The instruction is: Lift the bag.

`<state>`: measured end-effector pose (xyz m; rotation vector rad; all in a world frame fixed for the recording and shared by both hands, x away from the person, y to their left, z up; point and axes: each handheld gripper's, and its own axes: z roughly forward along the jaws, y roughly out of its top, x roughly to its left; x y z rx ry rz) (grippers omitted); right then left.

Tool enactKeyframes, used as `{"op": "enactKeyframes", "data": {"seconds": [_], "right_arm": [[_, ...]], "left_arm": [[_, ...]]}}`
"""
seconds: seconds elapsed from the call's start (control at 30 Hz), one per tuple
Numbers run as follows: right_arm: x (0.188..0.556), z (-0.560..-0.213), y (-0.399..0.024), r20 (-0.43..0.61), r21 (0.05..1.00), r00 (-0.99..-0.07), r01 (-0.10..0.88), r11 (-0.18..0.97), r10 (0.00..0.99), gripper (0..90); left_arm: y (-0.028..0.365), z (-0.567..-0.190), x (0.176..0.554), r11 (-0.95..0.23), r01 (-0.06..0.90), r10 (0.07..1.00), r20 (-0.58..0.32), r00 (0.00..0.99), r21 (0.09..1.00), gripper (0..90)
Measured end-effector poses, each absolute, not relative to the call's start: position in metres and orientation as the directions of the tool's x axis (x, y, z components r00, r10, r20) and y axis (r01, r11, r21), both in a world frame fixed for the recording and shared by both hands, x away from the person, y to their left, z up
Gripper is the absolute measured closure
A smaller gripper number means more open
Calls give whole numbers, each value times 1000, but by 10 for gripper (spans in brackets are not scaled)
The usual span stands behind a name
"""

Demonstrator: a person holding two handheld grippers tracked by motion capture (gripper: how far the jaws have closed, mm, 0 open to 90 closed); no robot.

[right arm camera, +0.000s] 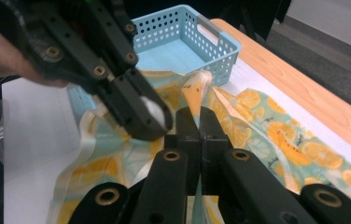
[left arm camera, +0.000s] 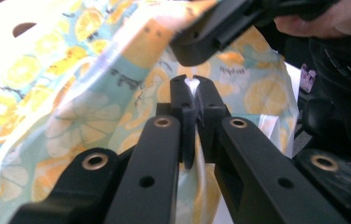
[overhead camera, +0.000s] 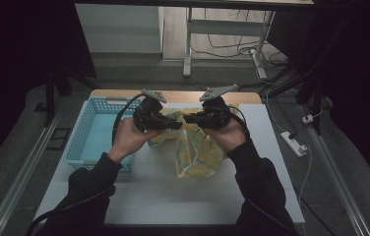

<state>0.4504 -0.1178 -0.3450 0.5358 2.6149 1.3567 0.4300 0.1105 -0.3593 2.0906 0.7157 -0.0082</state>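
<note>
Above the table (overhead camera: 148, 196), lemon-print bag (overhead camera: 198, 152), printed writing illegible.

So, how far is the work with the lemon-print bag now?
Done: both grippers are shut on the bag, left gripper and right gripper at its top edge. In hand: it hangs lifted above the table. Left: the blue basket holds nothing yet.

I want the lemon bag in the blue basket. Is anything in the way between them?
Nothing visible is. The lemon bag hangs from both tongs, left and right, just beside the blue basket. The basket looks empty.
</note>
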Motion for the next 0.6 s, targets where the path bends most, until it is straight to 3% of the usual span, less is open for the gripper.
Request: {"op": "enactKeyframes", "data": {"seconds": [0.6], "right_arm": [[454, -287, -116, -30, 846, -919, 186, 500, 393, 900]], "left_arm": [[118, -298, 449, -371, 453, 506, -233, 831, 811, 883]]}}
